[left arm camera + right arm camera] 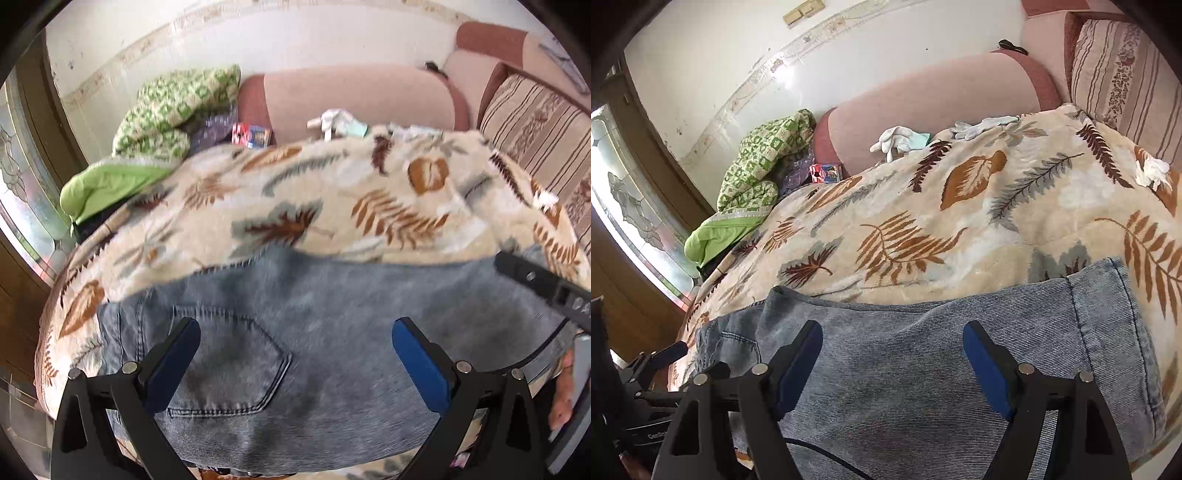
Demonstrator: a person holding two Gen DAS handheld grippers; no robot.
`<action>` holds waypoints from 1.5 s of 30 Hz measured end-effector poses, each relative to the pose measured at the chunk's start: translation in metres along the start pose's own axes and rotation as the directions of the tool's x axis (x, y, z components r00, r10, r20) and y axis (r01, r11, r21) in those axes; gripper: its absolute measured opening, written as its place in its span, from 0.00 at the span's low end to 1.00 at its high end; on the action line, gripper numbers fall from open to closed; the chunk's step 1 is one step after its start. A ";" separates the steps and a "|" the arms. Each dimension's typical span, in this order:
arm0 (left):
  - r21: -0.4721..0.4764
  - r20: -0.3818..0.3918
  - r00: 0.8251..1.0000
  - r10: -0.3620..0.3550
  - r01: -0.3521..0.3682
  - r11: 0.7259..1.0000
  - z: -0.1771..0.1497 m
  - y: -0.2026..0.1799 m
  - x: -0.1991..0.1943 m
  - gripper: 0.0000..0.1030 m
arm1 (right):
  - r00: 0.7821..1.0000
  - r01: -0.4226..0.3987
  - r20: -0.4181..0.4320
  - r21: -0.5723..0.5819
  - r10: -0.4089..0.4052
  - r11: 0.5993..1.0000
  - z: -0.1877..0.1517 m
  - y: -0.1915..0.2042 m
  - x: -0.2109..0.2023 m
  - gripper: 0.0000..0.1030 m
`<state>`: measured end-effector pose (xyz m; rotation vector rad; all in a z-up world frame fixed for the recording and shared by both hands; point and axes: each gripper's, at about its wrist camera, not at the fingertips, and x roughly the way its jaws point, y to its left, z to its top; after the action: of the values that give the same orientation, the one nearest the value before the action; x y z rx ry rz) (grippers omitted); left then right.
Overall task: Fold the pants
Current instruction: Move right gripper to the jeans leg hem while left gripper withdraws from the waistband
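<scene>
Light blue denim pants point(314, 332) lie flat across the near edge of a leaf-patterned blanket point(295, 192), back pocket point(229, 362) up at the left. My left gripper point(295, 354) is open and empty above the waist end. My right gripper point(892, 365) is open and empty above the leg part of the pants point(942, 350), whose hem point(1123, 332) lies at the right. The right gripper also shows in the left wrist view point(546, 288), at the right edge. The left gripper shows at the lower left of the right wrist view point(661, 358).
The blanket point(960, 206) covers a sofa with pink cushions point(362, 96) and a striped cushion point(535, 122). A green patterned quilt point(173, 110), white gloves point(897, 142) and a small colourful box point(825, 171) lie at the back. A glass door point(631, 210) is at the left.
</scene>
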<state>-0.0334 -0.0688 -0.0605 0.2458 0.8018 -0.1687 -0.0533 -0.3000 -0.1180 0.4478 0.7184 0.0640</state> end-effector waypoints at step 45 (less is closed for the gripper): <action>0.317 0.281 0.926 -0.254 0.160 0.935 0.060 -0.147 -0.060 1.00 | 0.977 0.046 0.183 0.308 -0.107 0.950 -0.028 -0.166 -0.139 0.79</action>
<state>-0.0681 -0.2229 0.0009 0.3975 0.4765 -0.5186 -0.1929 -0.4686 -0.1196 0.7085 0.5495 -0.1653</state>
